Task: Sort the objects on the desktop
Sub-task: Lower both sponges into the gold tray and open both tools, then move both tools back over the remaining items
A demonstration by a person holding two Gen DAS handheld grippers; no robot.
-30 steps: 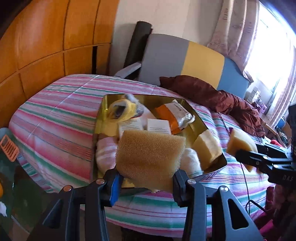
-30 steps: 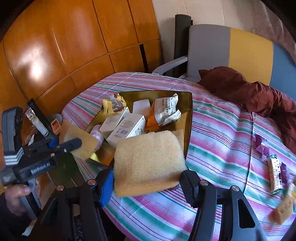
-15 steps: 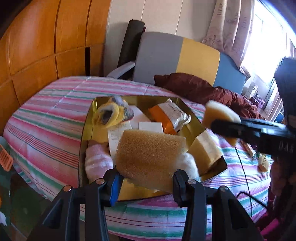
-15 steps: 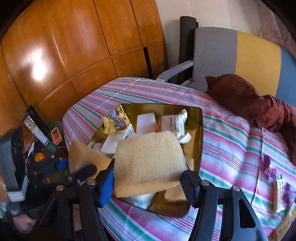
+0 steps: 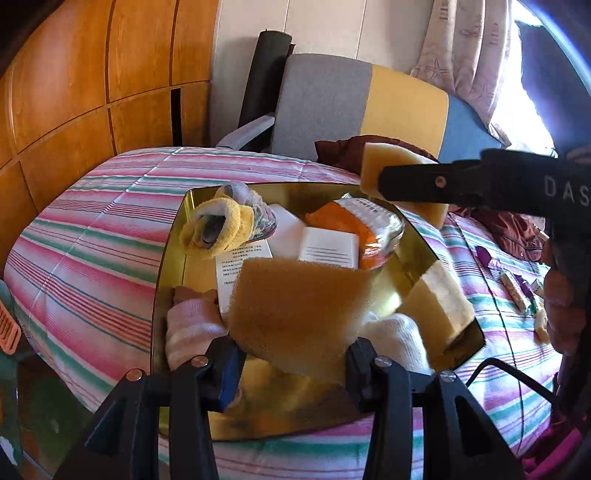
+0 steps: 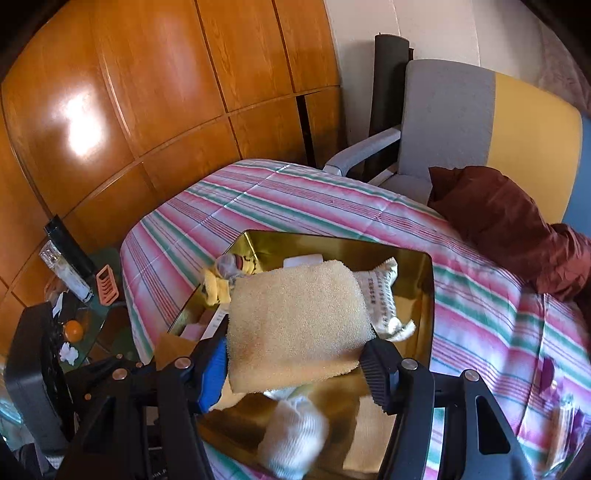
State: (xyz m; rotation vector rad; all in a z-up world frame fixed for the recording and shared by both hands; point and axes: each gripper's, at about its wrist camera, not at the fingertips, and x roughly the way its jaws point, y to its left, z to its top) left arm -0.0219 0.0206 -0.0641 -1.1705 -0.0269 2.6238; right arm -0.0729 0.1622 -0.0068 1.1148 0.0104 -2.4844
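Sponges: three; one (image 5: 295, 310) in left jaws, one (image 6: 295, 321) right.

Glossy wooden wall panels (image 6: 155, 110) curve around to my left, one catching a bright patch of light. Ahead of me a chair (image 5: 354, 107) with a grey, yellow and blue back stands against a pale wall (image 5: 325, 26). Strong daylight pours through a patterned curtain (image 5: 476, 55) at my right.
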